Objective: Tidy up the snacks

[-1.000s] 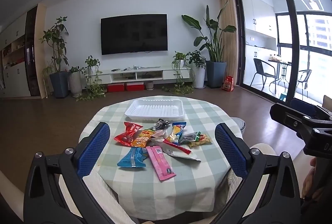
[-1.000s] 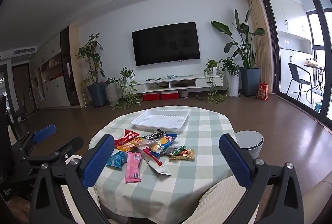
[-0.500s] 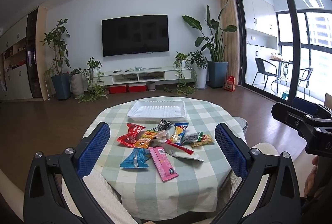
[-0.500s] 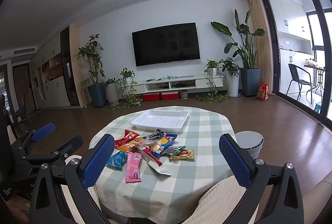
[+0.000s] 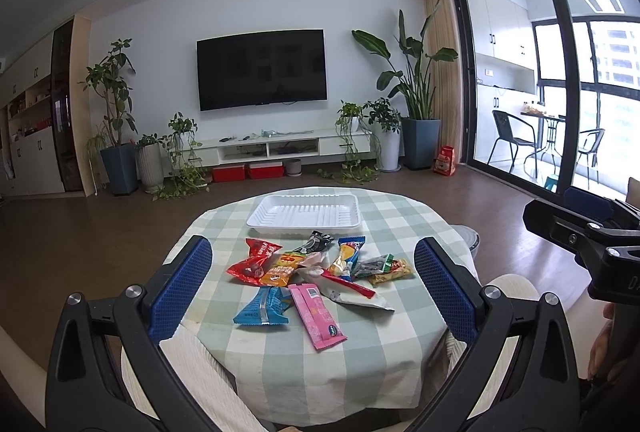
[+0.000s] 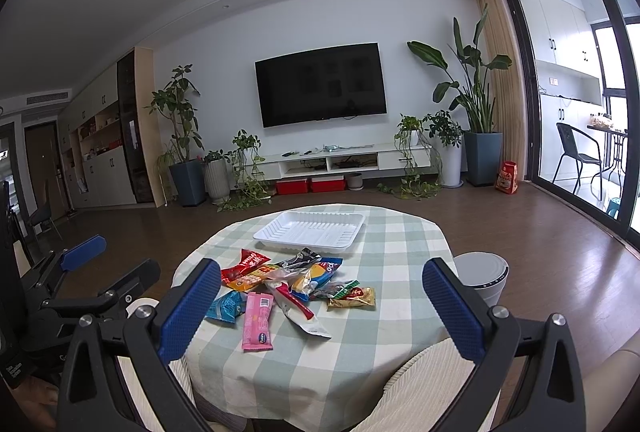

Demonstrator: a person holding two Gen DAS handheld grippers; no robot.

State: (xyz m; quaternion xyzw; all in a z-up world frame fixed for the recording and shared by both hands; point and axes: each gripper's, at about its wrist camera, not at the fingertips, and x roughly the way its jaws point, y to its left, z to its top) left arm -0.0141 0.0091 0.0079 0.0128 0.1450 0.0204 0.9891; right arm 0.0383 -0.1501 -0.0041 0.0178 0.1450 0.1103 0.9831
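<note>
Round checked table — snack pile mid-cloth, clear margins, white tray behind — both grippers' jaws wide apart.

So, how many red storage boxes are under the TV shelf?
2. Both stand on the floor under the white TV shelf, side by side: the left red box and the right red box. No others show.

Checked-cloth table: white tray, snack packets.

Both wrist views look level across the checked table toward the television wall, side by side.
</note>
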